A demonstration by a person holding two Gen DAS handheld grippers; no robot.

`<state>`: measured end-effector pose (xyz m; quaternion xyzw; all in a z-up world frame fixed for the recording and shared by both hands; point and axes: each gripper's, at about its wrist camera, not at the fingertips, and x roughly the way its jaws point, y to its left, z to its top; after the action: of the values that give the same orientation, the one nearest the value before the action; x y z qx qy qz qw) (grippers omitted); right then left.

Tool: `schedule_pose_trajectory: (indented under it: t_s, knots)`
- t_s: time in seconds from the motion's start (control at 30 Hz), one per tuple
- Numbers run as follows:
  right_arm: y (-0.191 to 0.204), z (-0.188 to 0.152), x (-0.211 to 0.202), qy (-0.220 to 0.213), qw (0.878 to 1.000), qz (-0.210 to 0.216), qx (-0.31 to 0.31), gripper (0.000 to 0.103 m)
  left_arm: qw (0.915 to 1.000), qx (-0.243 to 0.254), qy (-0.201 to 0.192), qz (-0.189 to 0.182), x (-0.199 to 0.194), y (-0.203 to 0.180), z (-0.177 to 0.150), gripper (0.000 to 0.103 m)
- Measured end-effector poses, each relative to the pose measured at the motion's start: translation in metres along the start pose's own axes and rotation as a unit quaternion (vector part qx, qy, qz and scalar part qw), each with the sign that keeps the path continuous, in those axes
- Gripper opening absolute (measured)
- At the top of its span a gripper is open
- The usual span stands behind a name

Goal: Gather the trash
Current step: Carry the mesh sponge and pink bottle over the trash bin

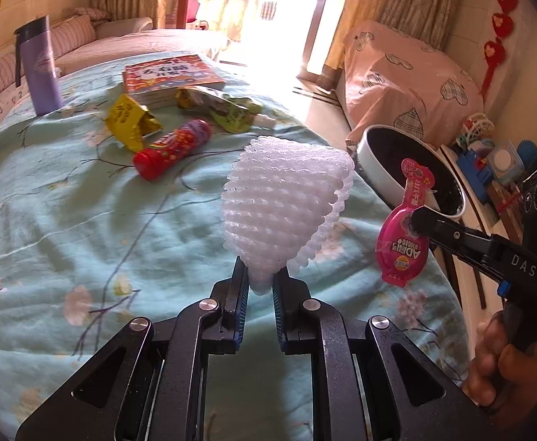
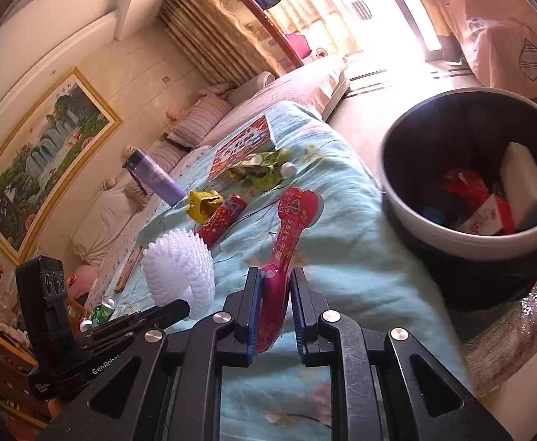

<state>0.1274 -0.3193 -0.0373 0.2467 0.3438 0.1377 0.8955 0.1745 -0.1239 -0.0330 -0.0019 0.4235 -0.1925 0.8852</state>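
My left gripper (image 1: 260, 279) is shut on a white foam fruit net (image 1: 287, 205) and holds it above the blue floral cloth (image 1: 85, 220). The net also shows in the right wrist view (image 2: 178, 268). My right gripper (image 2: 276, 283) is shut on a pink wrapper (image 2: 287, 250), also in the left wrist view (image 1: 402, 242), beside the trash bin (image 2: 408, 205). The bin holds red and white trash. A yellow wrapper (image 1: 130, 121), a red-purple tube (image 1: 175, 147) and a green pouch (image 1: 224, 108) lie on the cloth.
A purple flask (image 1: 40, 70) and a red book (image 1: 171, 73) stand farther back on the cloth. A sofa with cushions (image 1: 74, 33) is behind. A pink heart-print cover (image 1: 408, 77) is behind the bin. Toys (image 1: 496, 158) sit at the right.
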Motion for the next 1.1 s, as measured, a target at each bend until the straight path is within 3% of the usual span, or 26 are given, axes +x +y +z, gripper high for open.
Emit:
schedule_pose_trajectory:
  t_s: [0.6,1.1]
  knots:
    - [-0.044,0.004,-0.048,-0.049,0.998,-0.014,0.029,0.016,0.9984,0.055,0.007,-0.006,0.014,-0.056,0.008,0.012]
    - [-0.071,0.016,-0.076,-0.082,0.995,-0.038,0.046,0.015,0.9951,0.093,0.000,-0.036,0.028,-0.115,0.035,0.012]
